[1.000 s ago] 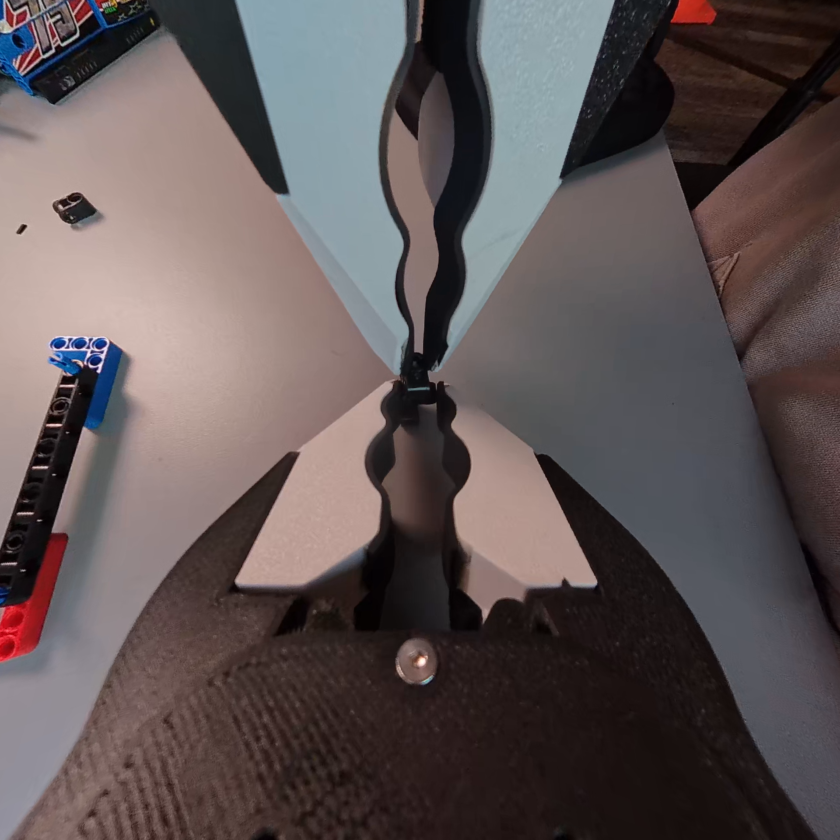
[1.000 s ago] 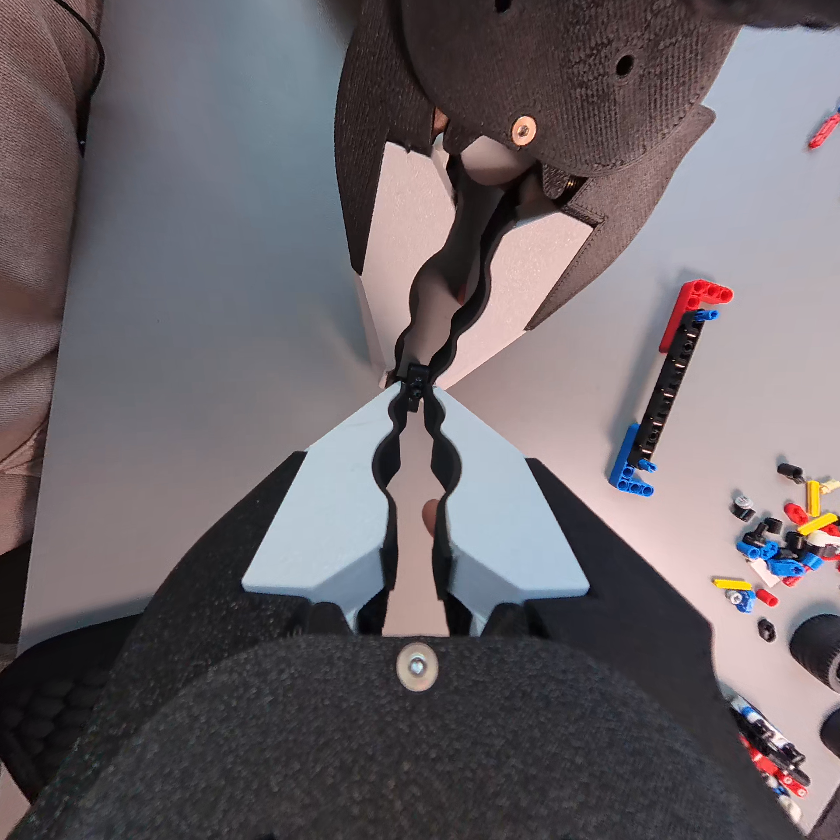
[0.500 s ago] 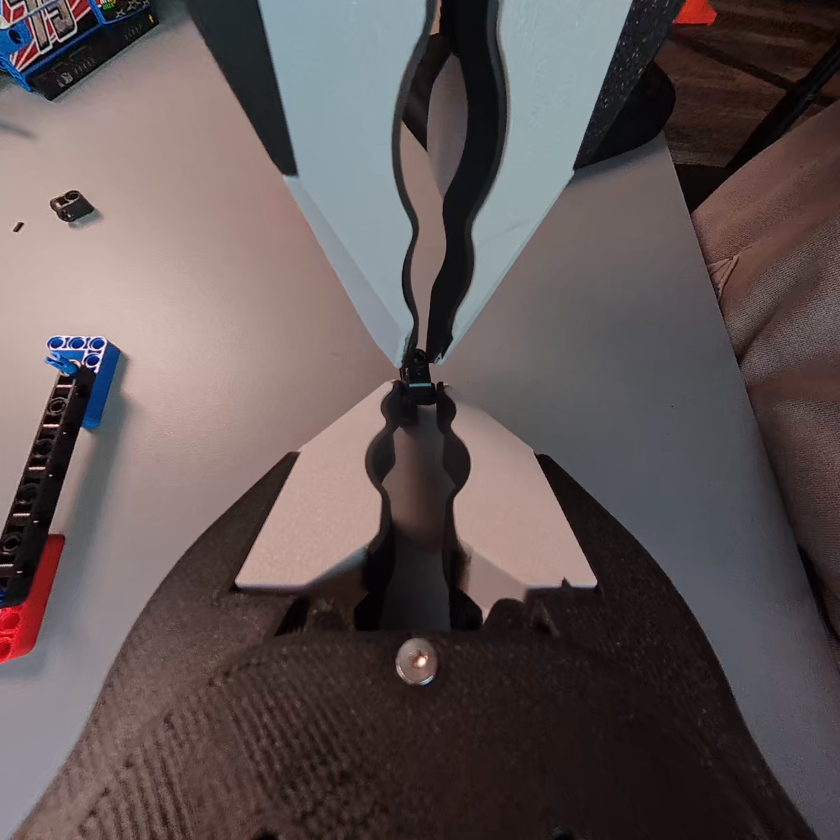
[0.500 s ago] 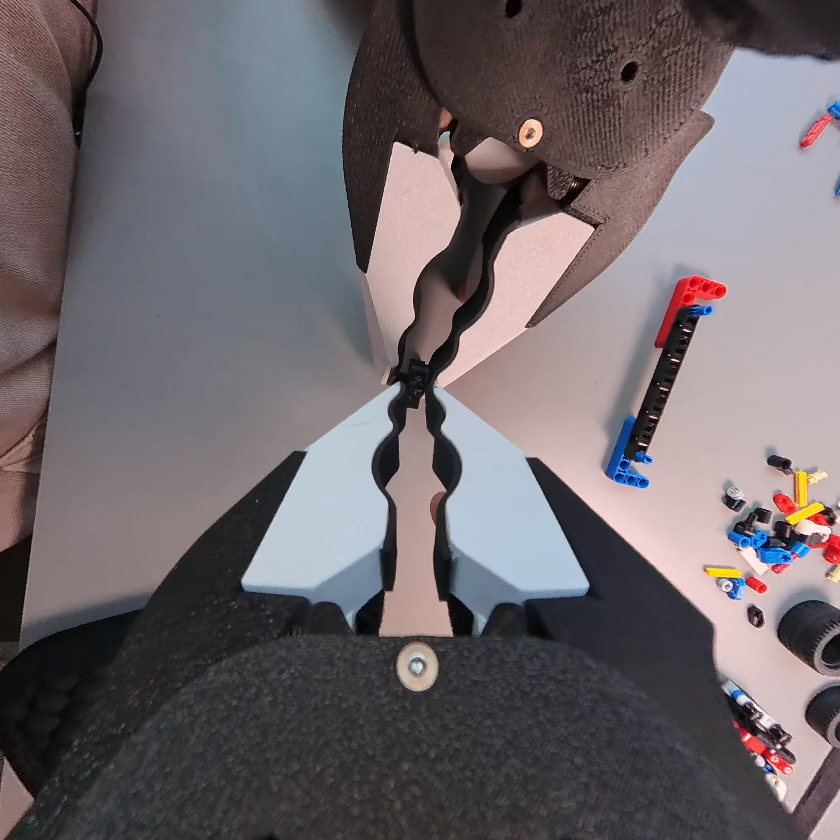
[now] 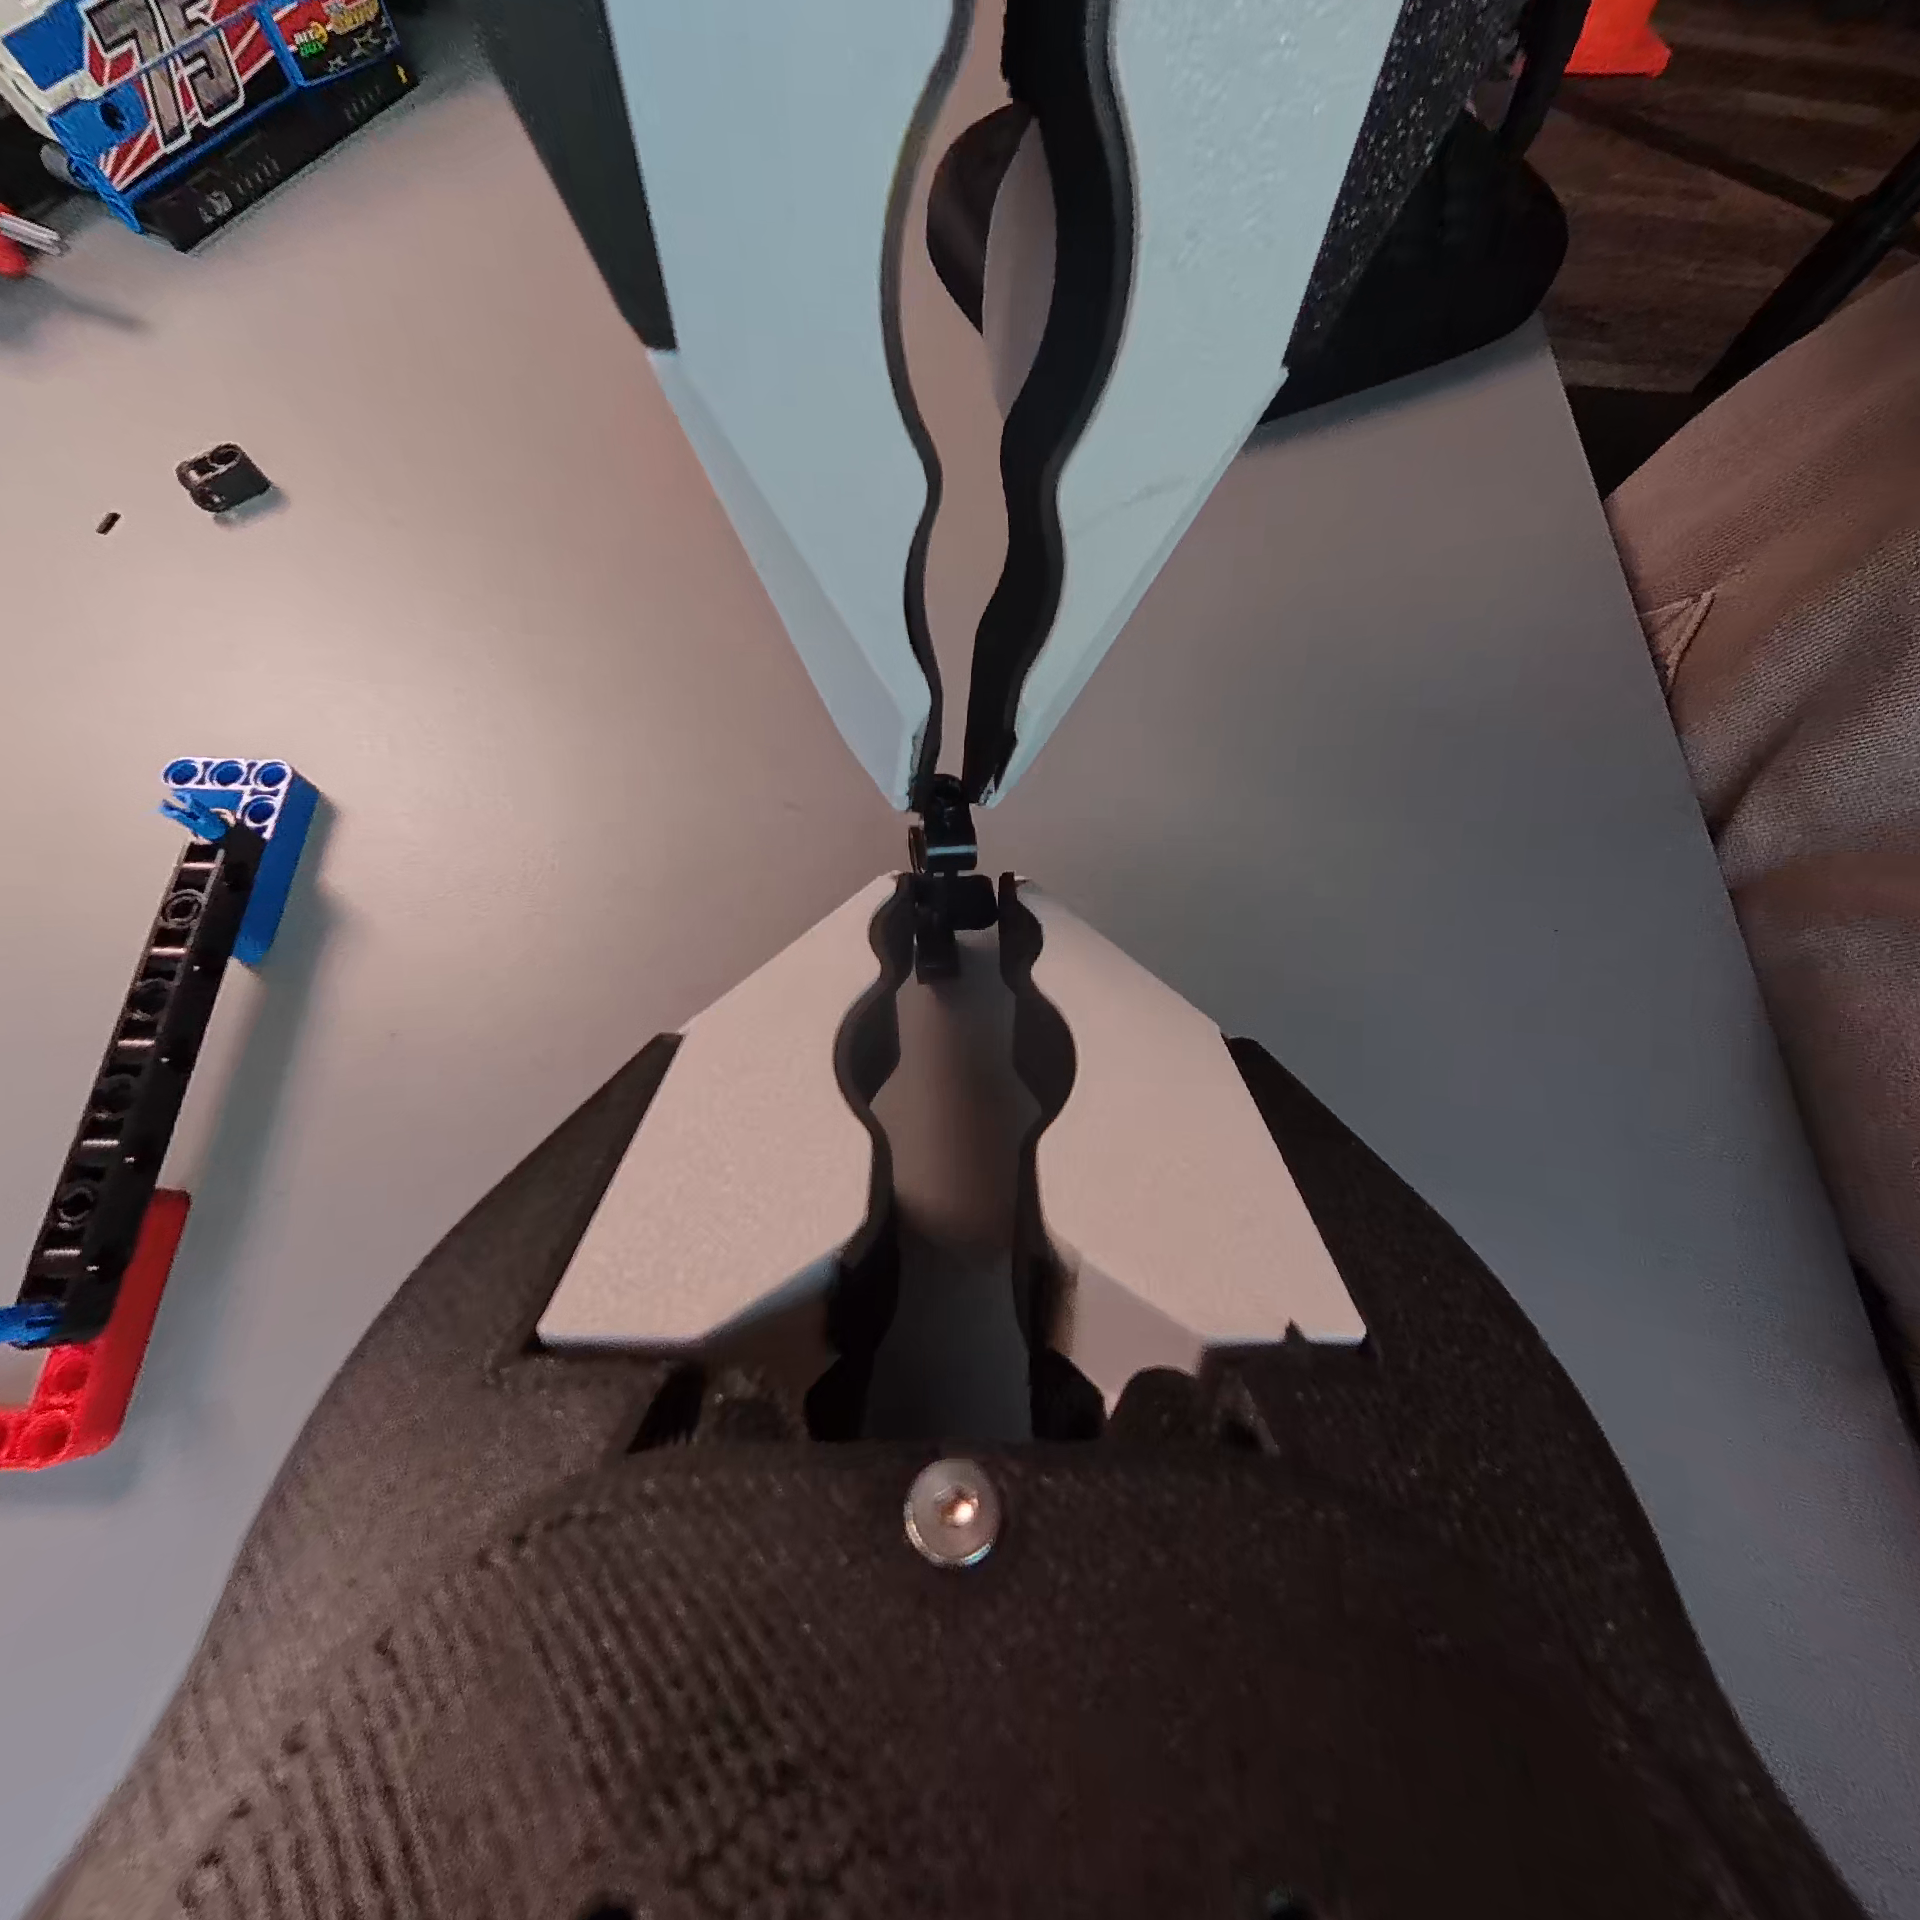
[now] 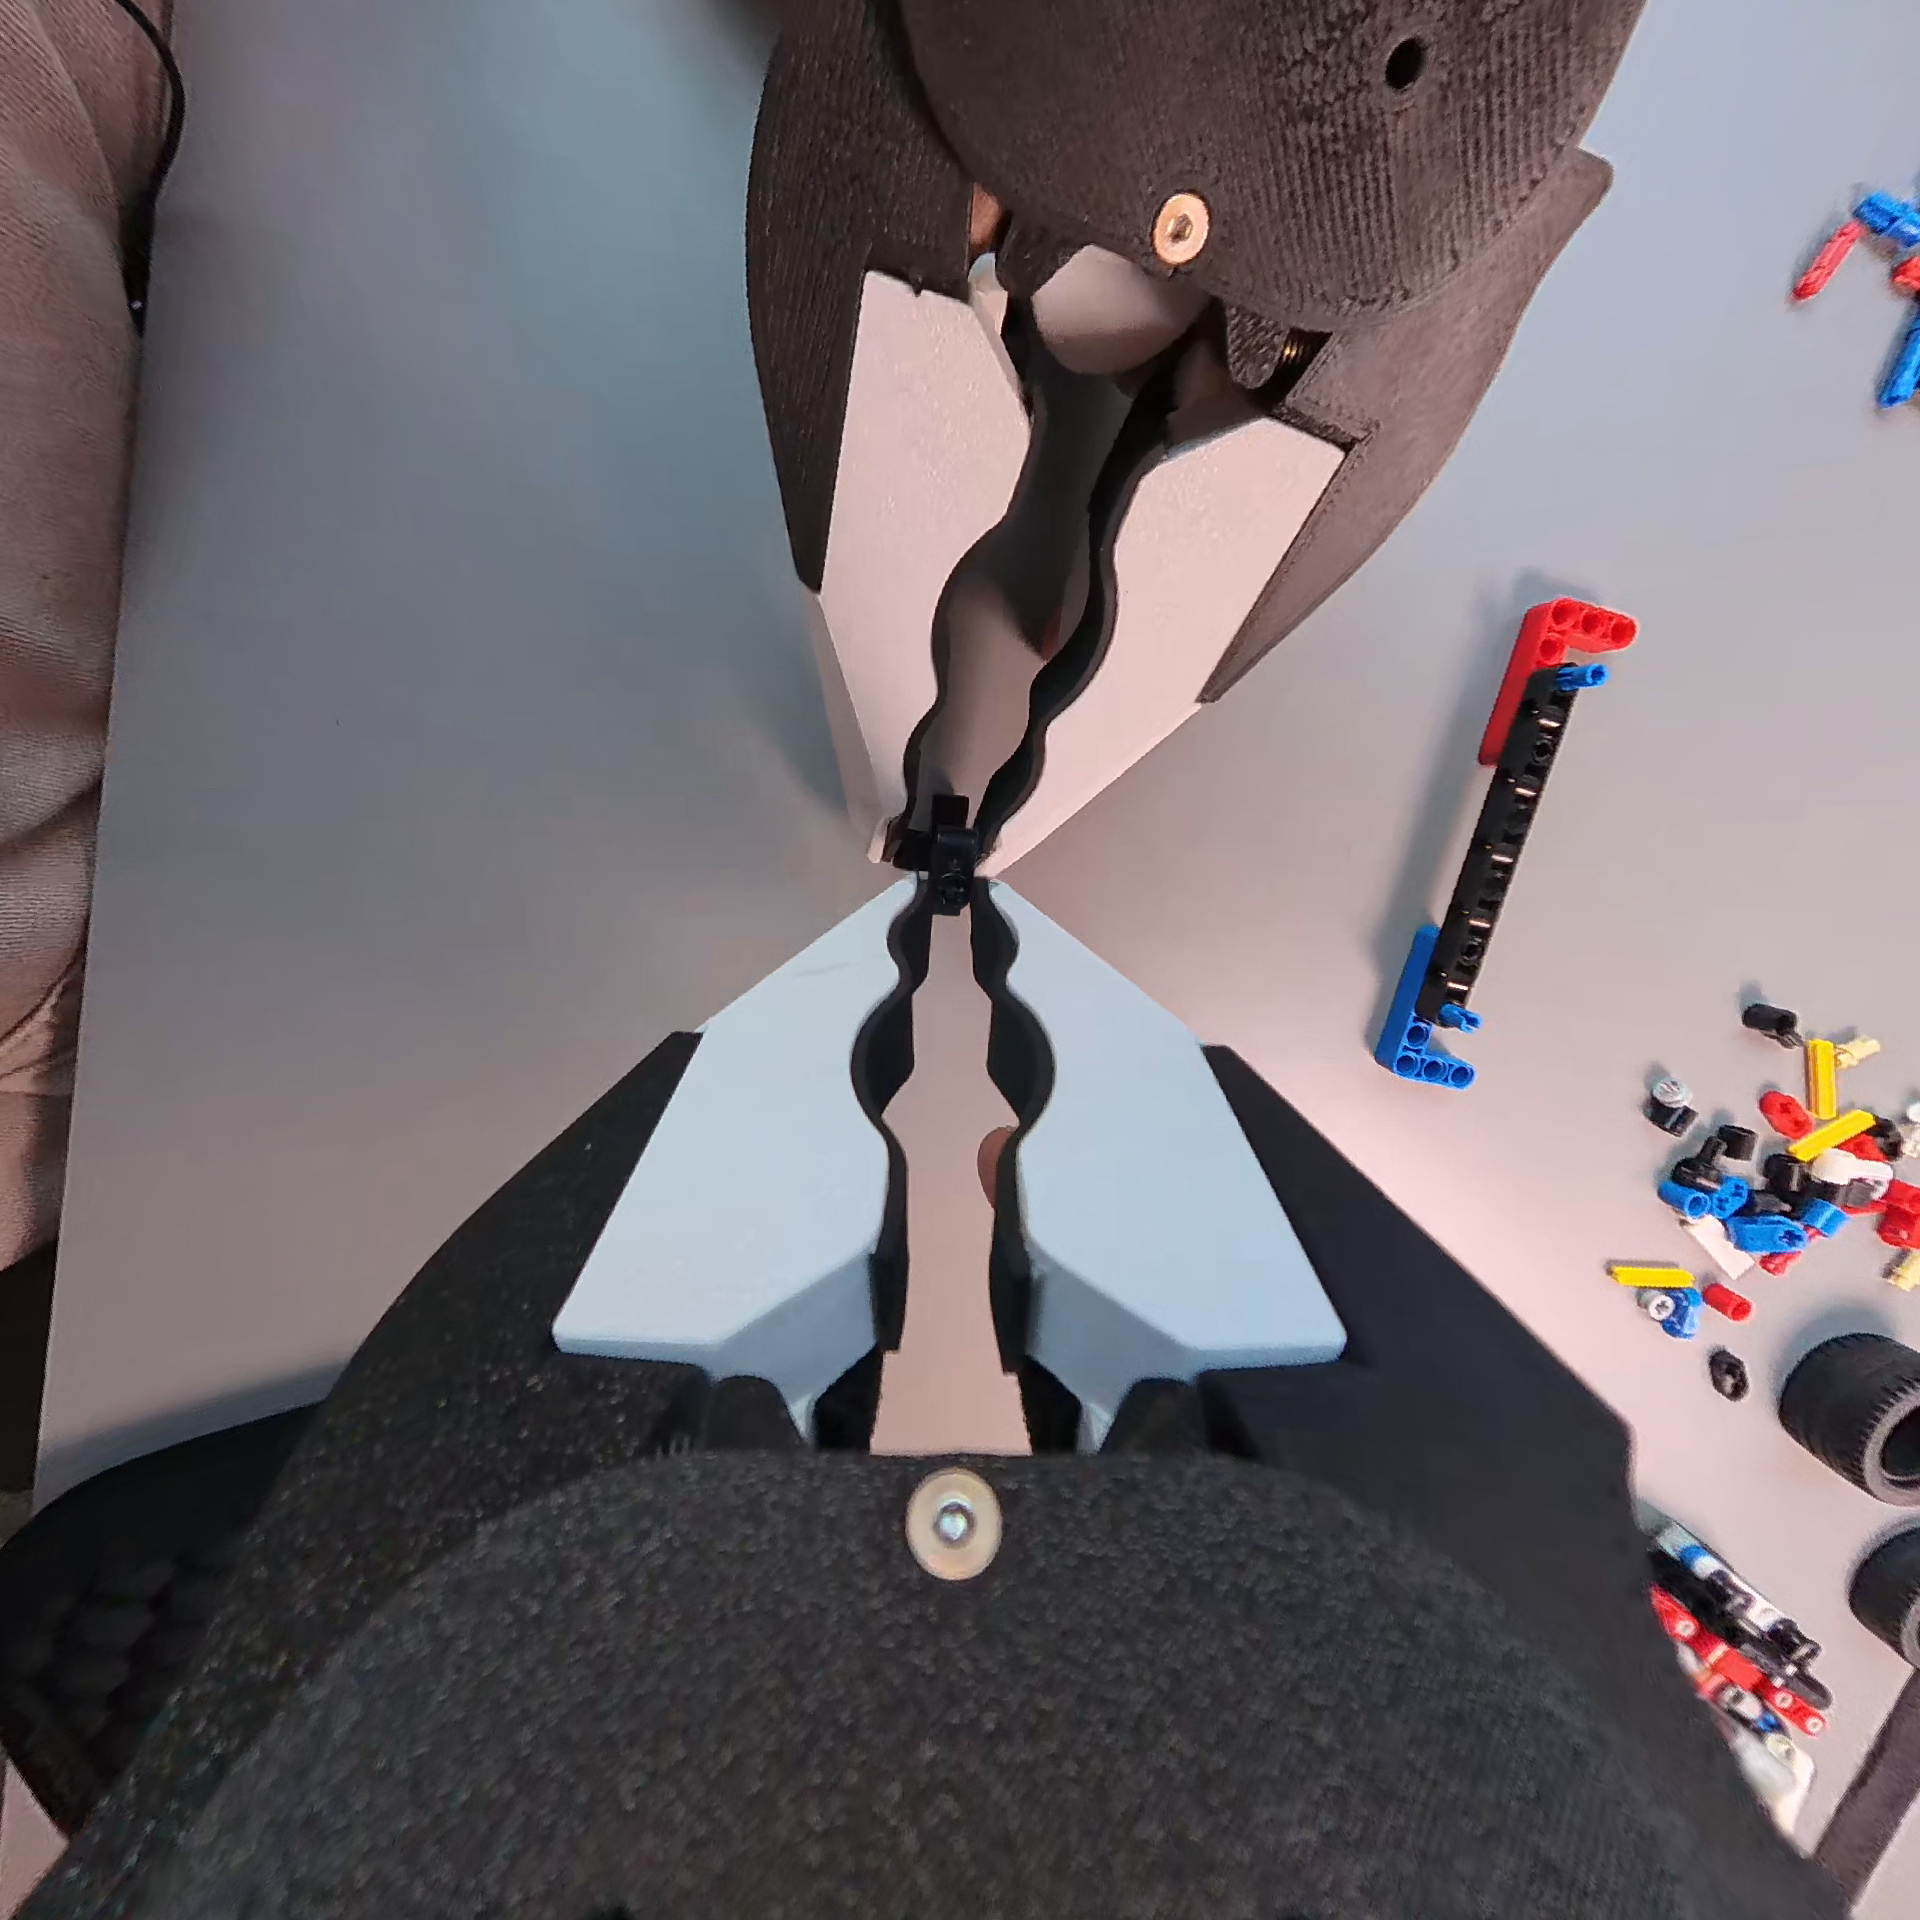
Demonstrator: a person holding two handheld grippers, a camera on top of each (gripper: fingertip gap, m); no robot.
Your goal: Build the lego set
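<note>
A: What is being shown, largest thing first?

B: A grey table (image 5: 1351, 831) is being worked over. The left gripper (image 5: 951, 899) and the right gripper (image 6: 943, 902) are being held tip to tip above it. Left of the tips in the left wrist view, a beam (image 5: 135, 1049) with red and blue corner pieces is lying flat, well apart. Beyond the beam, loose parts (image 6: 1787, 1174) and tyres (image 6: 1860, 1423) are being left in a heap.

A: And the smallest?

B: Two small black pieces are being pressed together right at the tips: a connector (image 5: 948, 914) in the left gripper and a pin (image 6: 948, 885) in the right.

A: How are the grippers being kept?

B: Both are being kept clenched. The connector is being pinched between the grey fingers (image 5: 748, 1122), though a gap is showing on one side of it; the pin is being pinched at the very ends of the blue fingers (image 6: 769, 1122).

A: How are the pieces likely to handle?

B: They are judged to be light, stiff and smooth, so twisting or popping out is being risked. Each is best gripped across its flat sides, close to the joint, with the axes being kept in line while pushed.
</note>
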